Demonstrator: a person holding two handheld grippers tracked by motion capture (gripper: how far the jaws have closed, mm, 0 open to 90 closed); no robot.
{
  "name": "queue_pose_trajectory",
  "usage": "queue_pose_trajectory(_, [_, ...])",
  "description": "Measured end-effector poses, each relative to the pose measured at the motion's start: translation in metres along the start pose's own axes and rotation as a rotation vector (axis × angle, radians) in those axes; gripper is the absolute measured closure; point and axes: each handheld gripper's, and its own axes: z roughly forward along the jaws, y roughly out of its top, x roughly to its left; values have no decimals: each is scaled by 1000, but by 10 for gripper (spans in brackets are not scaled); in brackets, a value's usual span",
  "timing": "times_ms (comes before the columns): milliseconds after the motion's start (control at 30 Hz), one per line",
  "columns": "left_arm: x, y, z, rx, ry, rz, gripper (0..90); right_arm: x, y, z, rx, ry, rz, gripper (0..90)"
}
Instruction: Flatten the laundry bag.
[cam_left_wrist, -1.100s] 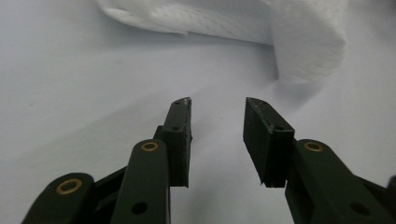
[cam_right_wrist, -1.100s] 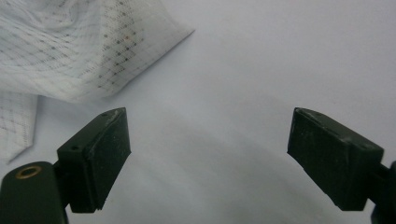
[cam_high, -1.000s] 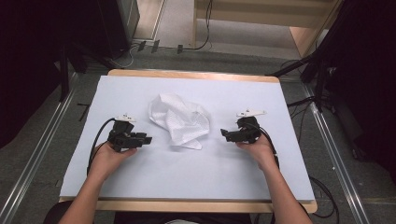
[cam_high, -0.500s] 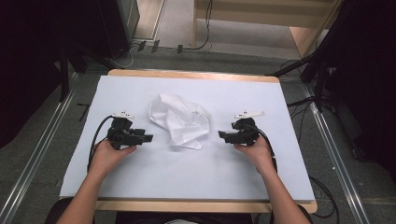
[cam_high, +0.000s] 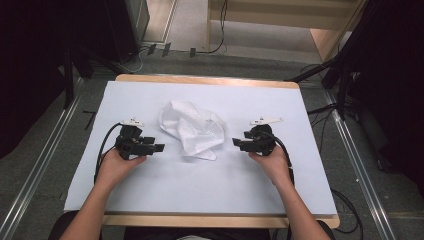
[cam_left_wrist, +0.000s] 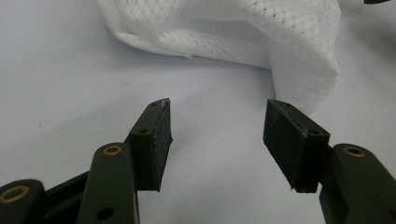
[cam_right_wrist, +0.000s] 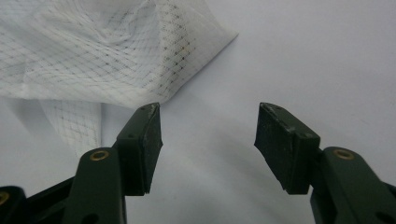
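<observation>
Both grippers empty beside cloth (cam_high: 192, 128): left gripper (cam_high: 159, 148) jaws just widened, right gripper (cam_high: 235, 143) jaws just narrowed slightly, nothing between. Grab looks imminent.

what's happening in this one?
A person sits at a table covered with a white sheet, a gripper in each hand. A crumpled white mesh cloth lies in the middle. The left gripper and right gripper point at it from either side, low over the table. Both have open jaws with nothing between them; the left's have just been opening, the right's closing a little. Neither touches the cloth yet.
</observation>
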Motion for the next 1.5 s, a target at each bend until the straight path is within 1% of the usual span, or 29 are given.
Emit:
queue_pose_trajectory(33, [0,0,0,1,0,0,423,1,2,1,14,-4,6,423])
queue_pose_trajectory(133, [1,-1,0,4,2,-1,421,1,3,1,15,-3,9,425])
queue_pose_trajectory(267, [0,-2,-1,2,12,1,412,4,6,3,19,-5,-3,420])
queue_pose_trajectory(367, [0,-3,-2,2,6,-2,405,5,6,5,23,0,-15,411])
queue_pose_trajectory(400, [1,-4,-2,3,9,-2,403,4,6,6,31,-11,-44,402])
queue_pose_trajectory(433, [1,-5,-3,5,10,-3,402,4,6,7,35,-14,-53,401])
queue_pose_trajectory(567, [1,-6,-4,5,12,-7,399,2,6,8,31,-1,-40,399])
queue_pose_trajectory(700, [2,-9,-6,10,17,-11,394,4,13,9,16,1,-58,383])
queue_pose_trajectory(767, [2,-11,-8,8,24,-11,394,5,15,10,14,3,-61,380])
queue_pose_trajectory(867, [3,-13,-11,1,28,-21,394,7,23,14,9,16,-56,373])
queue_pose_trajectory(900, [3,-15,-12,-2,33,-25,393,9,29,18,11,22,-63,366])
queue_pose_trajectory(933, [4,-16,-14,-2,34,-27,393,9,29,18,11,22,-63,366])
queue_pose_trajectory(1100, [6,-22,-20,-12,49,-47,393,12,40,29,17,37,-76,348])
queue_pose_trajectory(1133, [7,-23,-21,-11,50,-49,393,12,45,34,16,30,-80,340])
queue_pose_trajectory(1200, [7,-25,-23,-12,56,-54,393,11,47,36,19,35,-75,339])
queue_pose_trajectory(1233, [7,-26,-24,-13,58,-56,393,9,52,41,22,38,-68,339])
queue_pose_trajectory(1267, [7,-27,-25,-17,63,-60,393,9,52,41,22,38,-68,339])
queue_pose_trajectory(1333, [8,-30,-27,-19,68,-62,393,6,56,52,31,37,-69,343])
queue_pose_trajectory(1367, [8,-31,-28,-21,72,-67,393,6,56,52,31,37,-69,343])
queue_pose_trajectory(1400, [9,-32,-30,-17,74,-68,393,6,56,57,37,38,-63,346])
queue_pose_trajectory(1433, [9,-33,-31,-20,72,-72,393,5,55,61,51,40,-53,358])
queue_pose_trajectory(1467, [9,-33,-32,-23,79,-75,393,5,55,66,64,46,-54,394])
queue_pose_trajectory(1500, [10,-34,-33,-25,79,-77,393,6,53,72,87,62,-58,486])
